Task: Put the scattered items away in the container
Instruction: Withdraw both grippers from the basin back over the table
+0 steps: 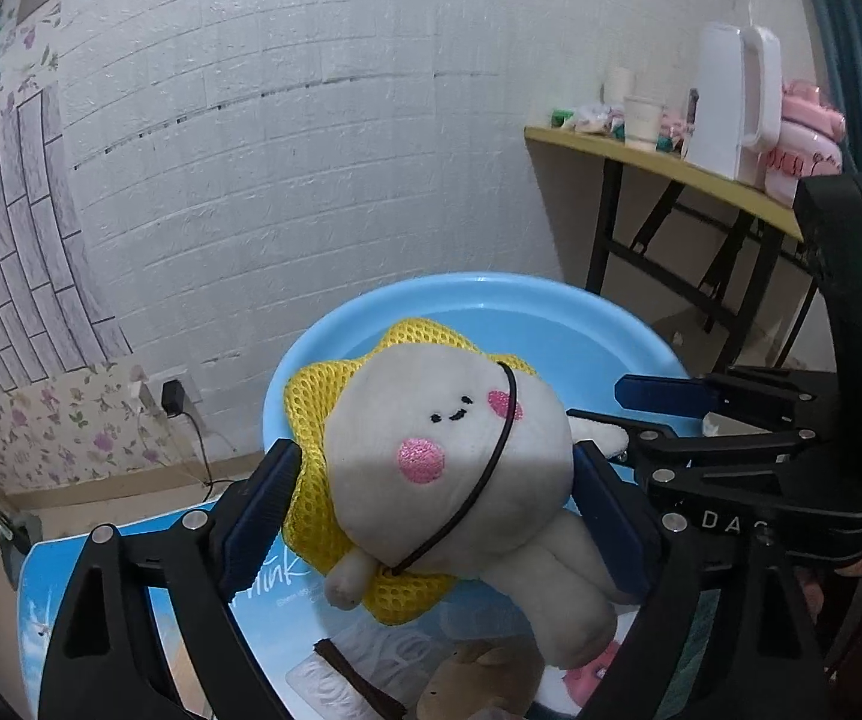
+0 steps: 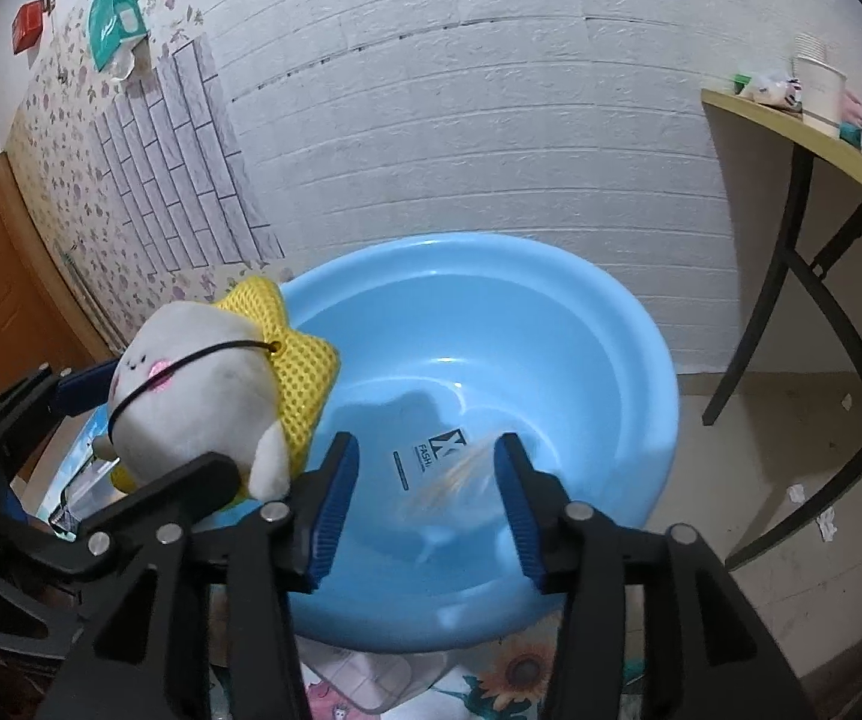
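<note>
Left gripper (image 1: 431,516): jaws wide, bracketing plush doll (image 1: 454,450); hold uncertain.
Right gripper (image 2: 425,498): parted, empty.
Advice: clear blue basin (image 2: 640,372) rim before dropping.

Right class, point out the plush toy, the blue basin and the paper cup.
plush toy (image 1: 431,456): left wrist view, on its face.
blue basin (image 2: 550,276): right wrist view, far rim.
paper cup (image 1: 640,120): left wrist view, its side.
</note>
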Demonstrator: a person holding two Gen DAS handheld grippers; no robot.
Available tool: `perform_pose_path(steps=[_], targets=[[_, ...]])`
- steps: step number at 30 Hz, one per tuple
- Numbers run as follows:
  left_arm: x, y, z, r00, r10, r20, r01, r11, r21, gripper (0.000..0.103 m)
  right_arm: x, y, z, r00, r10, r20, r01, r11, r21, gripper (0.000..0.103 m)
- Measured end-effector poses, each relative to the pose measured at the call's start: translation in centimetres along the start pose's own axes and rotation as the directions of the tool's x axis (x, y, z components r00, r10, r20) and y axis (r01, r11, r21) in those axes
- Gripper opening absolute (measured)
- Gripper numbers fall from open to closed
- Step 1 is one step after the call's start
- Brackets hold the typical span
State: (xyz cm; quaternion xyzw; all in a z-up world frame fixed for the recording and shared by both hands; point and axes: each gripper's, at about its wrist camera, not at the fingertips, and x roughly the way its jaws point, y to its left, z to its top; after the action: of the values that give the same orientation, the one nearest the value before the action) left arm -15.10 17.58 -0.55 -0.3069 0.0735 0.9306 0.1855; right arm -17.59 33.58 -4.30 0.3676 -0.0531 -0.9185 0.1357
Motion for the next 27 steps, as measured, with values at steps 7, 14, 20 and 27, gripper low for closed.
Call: perform_pose_path(steps=[7,14,20,27], targets=[[-1.4,-0.1,0.1,0.999,-0.028,0.030,0.029,0.999,-0.020,0.091,-1.1,-0.4,-0.2,1.000,-0.005,-0.008,0.005,0.998,0.060,0.052],[-3.1,0.0,0.1,0.998,-0.032,0.055,0.033,0.999,-0.018,0.091,-2.6,0.1,-0.1,1.000,-0.021,0.017,0.020,0.998,0.063,0.055],[-4.9,1.0,-0.3,0.998,-0.008,0.067,0.010,0.999,-0.035,0.095,-3.6,0.5,-0.5,1.000,-0.016,0.017,0.014,0.996,0.089,0.055],[-7.6,2.8,-1.6,0.997,0.027,0.072,-0.022,0.998,-0.062,0.096,-5.3,1.8,-1.2,0.999,-0.009,0.038,0.006,0.995,0.096,0.055]])
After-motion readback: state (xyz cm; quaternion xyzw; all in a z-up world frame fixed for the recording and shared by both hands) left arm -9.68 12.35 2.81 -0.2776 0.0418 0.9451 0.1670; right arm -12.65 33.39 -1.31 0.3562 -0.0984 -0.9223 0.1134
